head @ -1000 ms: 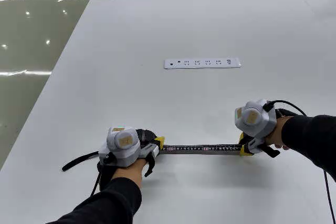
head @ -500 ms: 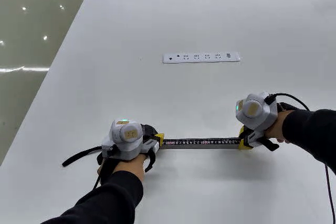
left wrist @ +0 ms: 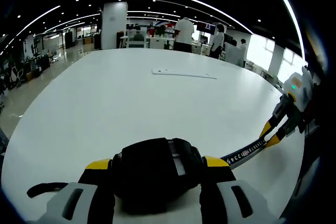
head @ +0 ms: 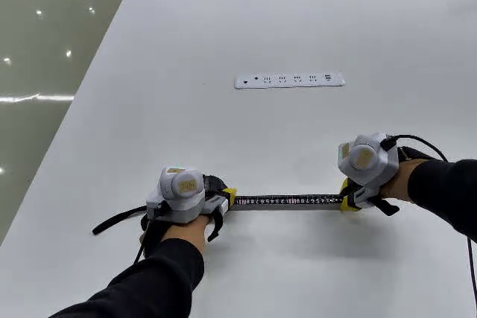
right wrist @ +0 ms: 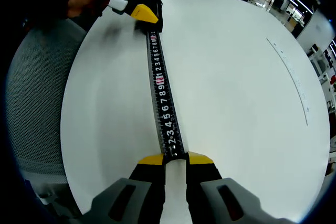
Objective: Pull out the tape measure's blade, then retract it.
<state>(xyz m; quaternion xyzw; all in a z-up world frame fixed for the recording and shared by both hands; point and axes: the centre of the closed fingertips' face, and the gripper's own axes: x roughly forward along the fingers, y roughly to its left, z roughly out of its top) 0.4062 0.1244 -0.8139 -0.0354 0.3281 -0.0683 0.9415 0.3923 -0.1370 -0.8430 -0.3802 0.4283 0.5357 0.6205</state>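
A black tape measure case (head: 214,185) lies on the white table (head: 261,139), gripped between the yellow-tipped jaws of my left gripper (head: 226,200). In the left gripper view the case (left wrist: 157,174) sits between the jaws. The blade (head: 289,200) runs flat along the table to the right, numbers up. My right gripper (head: 346,203) is shut on the blade's end. In the right gripper view the blade (right wrist: 160,87) stretches from that gripper (right wrist: 174,157) away to the left gripper (right wrist: 137,10). From the left gripper's camera the blade (left wrist: 244,153) leads to the right gripper (left wrist: 274,132).
A white power strip (head: 289,80) lies further back on the table, well beyond the blade. A black strap (head: 115,220) trails left of the case. The table's near edge is just behind both hands. A grey mesh chair (right wrist: 37,103) stands off the table's edge.
The head camera has shifted a little. The two grippers and the stretched blade between them stand much as before.
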